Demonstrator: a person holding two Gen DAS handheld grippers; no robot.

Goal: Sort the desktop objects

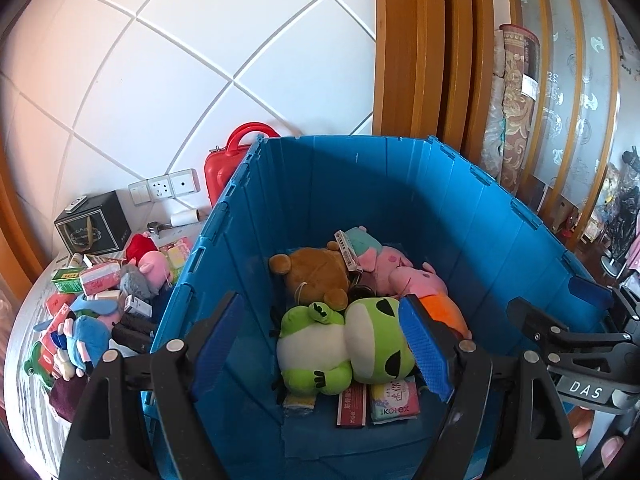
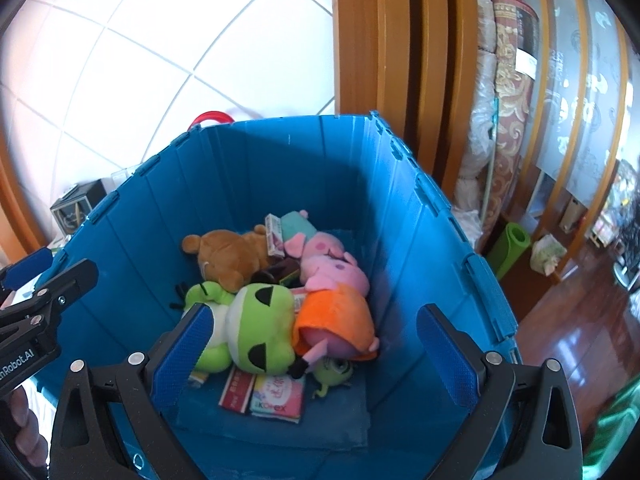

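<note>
A: Left gripper [image 1: 324, 344] fingers spread, nothing between them, over the blue crate [image 1: 500, 240]. Right gripper [image 2: 316, 354] same.
B: Contents?
A: Green frog plush [image 1: 344, 348], brown bear [image 1: 316, 274], pink pig plush [image 2: 336, 272], Kotex pack [image 1: 394, 402]. More plush toys and small boxes [image 1: 96, 292] piled on the tabletop left of the crate; tiled wall behind.
</note>
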